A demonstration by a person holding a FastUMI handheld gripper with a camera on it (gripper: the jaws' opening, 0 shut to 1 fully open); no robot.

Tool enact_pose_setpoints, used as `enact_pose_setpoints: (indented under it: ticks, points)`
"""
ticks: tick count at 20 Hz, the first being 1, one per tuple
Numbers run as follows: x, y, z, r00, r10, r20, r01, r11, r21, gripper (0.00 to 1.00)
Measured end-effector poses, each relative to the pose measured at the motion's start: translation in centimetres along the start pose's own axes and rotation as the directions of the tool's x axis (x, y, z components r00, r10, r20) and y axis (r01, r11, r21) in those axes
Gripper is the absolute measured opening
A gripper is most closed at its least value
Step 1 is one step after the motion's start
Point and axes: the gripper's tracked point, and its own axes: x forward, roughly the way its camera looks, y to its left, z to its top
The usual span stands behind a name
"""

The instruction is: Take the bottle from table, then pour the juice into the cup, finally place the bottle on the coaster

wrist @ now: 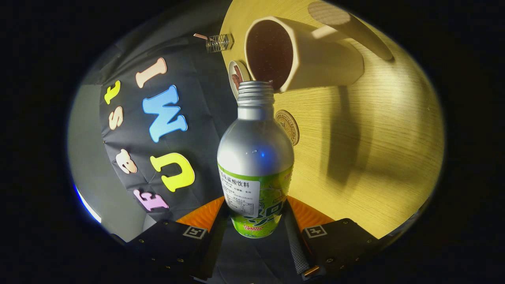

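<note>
Gripper view puts us right on the pour: the gripper [255,221] has both fingers pinching the lower body of the bottle [255,157], one on each side of the label. The whole scene is rolled over, so the bottle looks tipped well toward horizontal. Just beyond, its open, threaded mouth sits right at the lip of the cup [300,55], which stands on the wooden table [375,150]. Best play here, I'd say: keep the neck over the rim and tilt slowly. A round coaster [288,126] waits on the table beside the neck, another round disc [237,77] farther on.
</note>
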Motion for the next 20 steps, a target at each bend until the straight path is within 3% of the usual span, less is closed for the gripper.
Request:
enact_pose_setpoints:
  ticks: [20]
  points:
    - [-0.5, 2.1, 0.4, 0.999, 0.047, 0.021, -0.049, 0.994, 0.1, 0.75]
